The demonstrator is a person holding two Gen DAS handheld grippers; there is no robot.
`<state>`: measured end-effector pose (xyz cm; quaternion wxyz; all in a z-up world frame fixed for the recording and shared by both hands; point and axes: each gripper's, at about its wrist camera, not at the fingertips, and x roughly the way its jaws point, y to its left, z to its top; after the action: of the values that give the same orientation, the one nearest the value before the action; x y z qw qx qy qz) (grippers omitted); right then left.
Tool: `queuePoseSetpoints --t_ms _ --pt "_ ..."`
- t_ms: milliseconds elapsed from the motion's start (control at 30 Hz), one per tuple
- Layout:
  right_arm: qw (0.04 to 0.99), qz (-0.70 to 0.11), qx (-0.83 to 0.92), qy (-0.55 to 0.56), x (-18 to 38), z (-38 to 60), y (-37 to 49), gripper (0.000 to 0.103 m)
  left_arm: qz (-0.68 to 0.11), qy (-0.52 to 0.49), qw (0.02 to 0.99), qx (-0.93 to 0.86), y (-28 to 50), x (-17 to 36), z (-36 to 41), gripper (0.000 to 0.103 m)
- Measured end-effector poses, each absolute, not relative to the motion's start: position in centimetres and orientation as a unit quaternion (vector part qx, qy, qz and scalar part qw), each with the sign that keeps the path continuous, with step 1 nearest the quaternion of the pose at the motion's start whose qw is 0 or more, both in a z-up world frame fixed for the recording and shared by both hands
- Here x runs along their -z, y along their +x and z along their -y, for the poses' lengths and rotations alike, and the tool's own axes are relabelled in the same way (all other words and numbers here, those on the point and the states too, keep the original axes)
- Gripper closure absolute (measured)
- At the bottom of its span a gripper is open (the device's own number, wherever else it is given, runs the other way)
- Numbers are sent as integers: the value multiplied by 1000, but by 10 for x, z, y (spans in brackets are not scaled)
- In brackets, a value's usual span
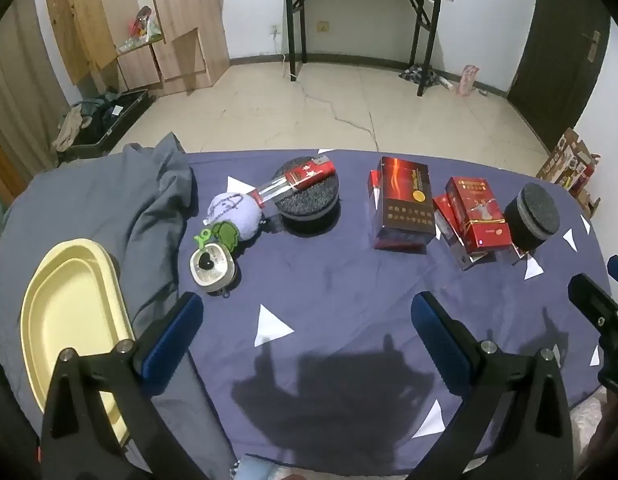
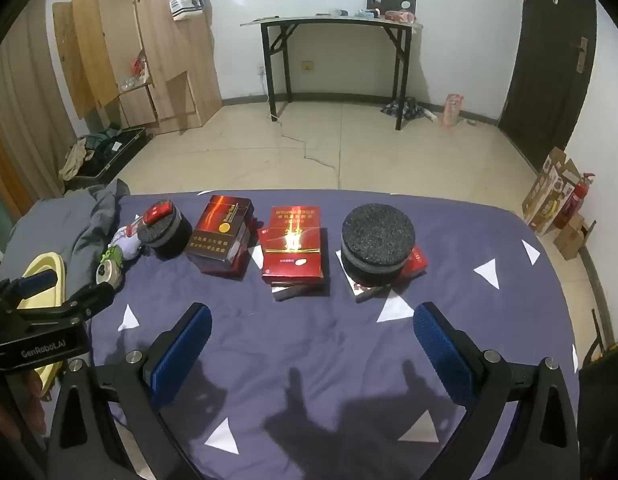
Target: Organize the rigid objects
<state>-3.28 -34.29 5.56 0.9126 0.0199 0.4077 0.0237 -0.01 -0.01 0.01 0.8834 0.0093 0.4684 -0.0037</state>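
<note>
Both tools hover above the blue cloth (image 2: pixel 309 360), the left gripper (image 1: pixel 305 332) and the right gripper (image 2: pixel 313 340) each with jaws wide apart and nothing between them. I think the first pick is not yet begun. The bright red box (image 2: pixel 293 244) lies straight ahead of the right one; it is better to close on its long sides, because smaller boxes lie under it. The yellow tray (image 1: pixel 69 312) seems the goal, but this is uncertain. Box labels are unreadable.
</note>
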Motion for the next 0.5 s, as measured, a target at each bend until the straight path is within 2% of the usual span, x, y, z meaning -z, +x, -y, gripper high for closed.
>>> queuePoseSetpoints --t_ms 500 --pt "910 -412 -27 23 -56 342 -33 0 -495 -12 869 8 2 9 -4 0"
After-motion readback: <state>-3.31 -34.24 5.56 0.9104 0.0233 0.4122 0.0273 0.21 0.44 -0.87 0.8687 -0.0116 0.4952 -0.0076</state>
